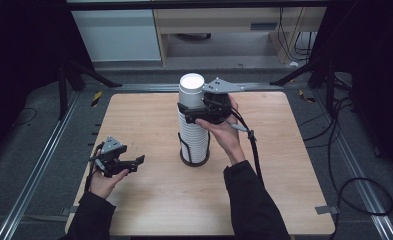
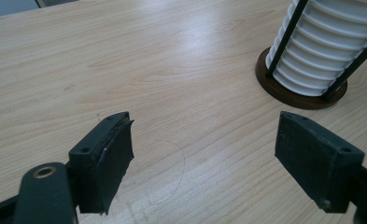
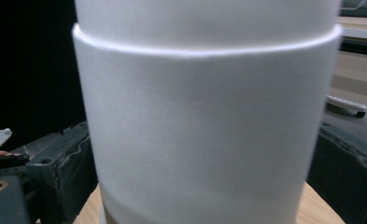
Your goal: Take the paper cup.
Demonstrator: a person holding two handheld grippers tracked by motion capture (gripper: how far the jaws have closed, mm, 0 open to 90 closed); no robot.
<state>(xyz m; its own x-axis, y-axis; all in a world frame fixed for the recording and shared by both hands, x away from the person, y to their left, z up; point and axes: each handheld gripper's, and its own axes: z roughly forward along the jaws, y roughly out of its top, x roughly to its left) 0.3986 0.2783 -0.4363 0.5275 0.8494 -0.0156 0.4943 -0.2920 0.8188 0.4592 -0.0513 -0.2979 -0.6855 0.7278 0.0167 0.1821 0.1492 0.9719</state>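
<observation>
A tall stack of white paper cups (image 1: 193,122) is seen standing upright in a black wire holder on a round brown base (image 2: 302,93), near the counter's middle.

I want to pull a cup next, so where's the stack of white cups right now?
In the high view the stack of white cups stands in its wire holder mid-table, with the right tool around its upper part and the left tool apart at its left.

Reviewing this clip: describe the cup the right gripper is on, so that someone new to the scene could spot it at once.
On the light wooden table, a tall stack of white paper cups stands near the middle in a black wire holder on a round brown base. The right gripper closes around its upper part. The topmost white paper cup sits highest, its open mouth showing.
</observation>
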